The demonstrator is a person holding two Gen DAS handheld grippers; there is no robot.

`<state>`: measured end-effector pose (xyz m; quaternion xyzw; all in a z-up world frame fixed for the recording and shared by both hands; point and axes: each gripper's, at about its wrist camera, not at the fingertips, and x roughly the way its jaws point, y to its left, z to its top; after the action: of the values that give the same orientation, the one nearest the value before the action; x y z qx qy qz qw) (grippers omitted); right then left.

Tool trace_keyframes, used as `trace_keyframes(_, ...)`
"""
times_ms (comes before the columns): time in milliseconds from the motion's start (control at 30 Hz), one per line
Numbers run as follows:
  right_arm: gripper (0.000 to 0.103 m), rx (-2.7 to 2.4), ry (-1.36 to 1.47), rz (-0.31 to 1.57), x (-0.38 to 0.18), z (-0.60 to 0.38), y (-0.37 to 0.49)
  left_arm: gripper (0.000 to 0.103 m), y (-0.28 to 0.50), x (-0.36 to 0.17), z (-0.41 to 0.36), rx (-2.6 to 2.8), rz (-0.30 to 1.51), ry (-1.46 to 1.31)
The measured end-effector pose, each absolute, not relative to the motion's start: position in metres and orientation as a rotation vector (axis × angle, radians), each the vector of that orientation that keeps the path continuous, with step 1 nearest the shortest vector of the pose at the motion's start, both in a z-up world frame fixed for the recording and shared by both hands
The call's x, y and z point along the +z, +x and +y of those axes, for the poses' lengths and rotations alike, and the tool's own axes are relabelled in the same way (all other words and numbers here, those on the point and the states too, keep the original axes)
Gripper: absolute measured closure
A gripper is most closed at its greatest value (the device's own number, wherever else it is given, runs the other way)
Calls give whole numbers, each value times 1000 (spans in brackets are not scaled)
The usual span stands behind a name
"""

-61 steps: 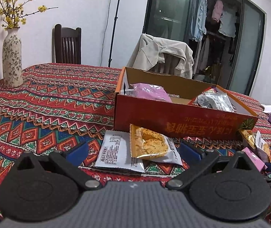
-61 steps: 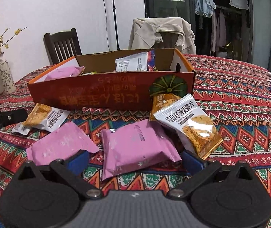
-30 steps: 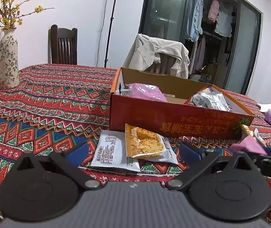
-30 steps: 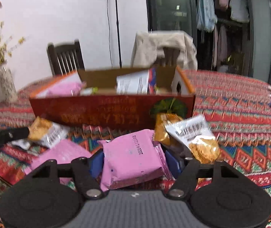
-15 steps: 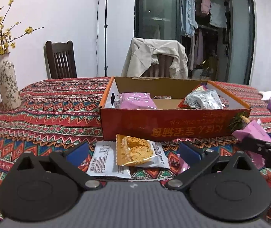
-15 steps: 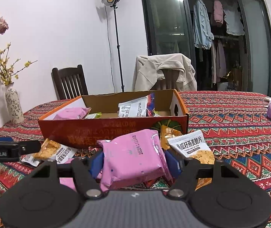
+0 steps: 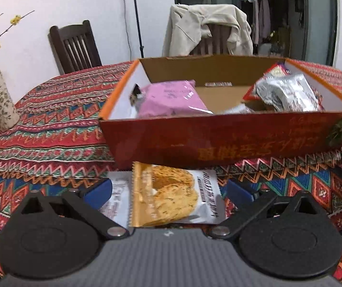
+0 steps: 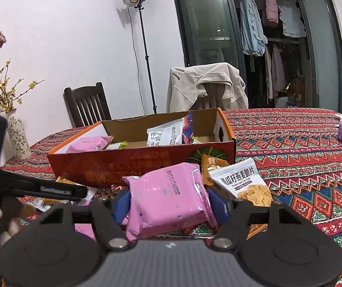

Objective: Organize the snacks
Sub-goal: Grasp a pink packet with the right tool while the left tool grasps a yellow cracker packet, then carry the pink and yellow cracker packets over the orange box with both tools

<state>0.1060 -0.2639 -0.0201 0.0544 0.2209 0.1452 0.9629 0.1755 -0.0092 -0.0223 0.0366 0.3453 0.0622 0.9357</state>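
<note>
1. The open red-and-orange cardboard box (image 7: pixel 219 141) stands on the red patterned tablecloth (image 7: pixel 46 119), its printed long wall facing both cameras.
2. At the box's left end lies a pink foil snack packet (image 7: pixel 171 99); at the right end a silver-grey crinkled packet (image 7: pixel 288 93) leans against a red-edged packet behind it, whose print cannot be read. The brown floor between them is bare apart from a pale packet edge by the near wall.
3. In the right wrist view the same box (image 8: pixel 147 165) shows a white packet with black print (image 8: pixel 165 135) standing upright; something yellow-green lies low beside it, too small to identify.
4. The right gripper (image 8: pixel 168 203) is clenched on a second pink snack packet (image 8: pixel 168 199), blue pads pressing its two sides, held lifted in front of the box.
5. Just right of it a white oat-crisp packet with Chinese lettering (image 8: pixel 242 179) lies on the cloth, overlapping an orange packet whose lower half is hidden.
6. The left gripper (image 7: pixel 168 191) is spread wide, fingers either side of a gold-and-white cracker packet (image 7: pixel 173 193) without touching it. That packet lies over a white packet, mostly covered, just before the box.
7. The box's lettering is blurred in the left view.
</note>
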Motion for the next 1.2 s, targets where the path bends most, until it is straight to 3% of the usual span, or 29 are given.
trace_keyframes(200, 34, 298, 113, 456, -21, -264, 108, 3, 176, -31, -9, 123, 711, 74)
trace_keyframes(333, 34, 299, 114, 462, -21, -264, 109, 36, 166, -27, -7, 136, 682, 91)
trace_keyframes(533, 34, 300, 113, 471, -22, -262, 112, 57, 147, -20, 8, 125, 633, 35)
trace_keyframes(1200, 34, 303, 105, 469, -23, -260, 113, 59, 97, 16, 18, 118, 441, 22)
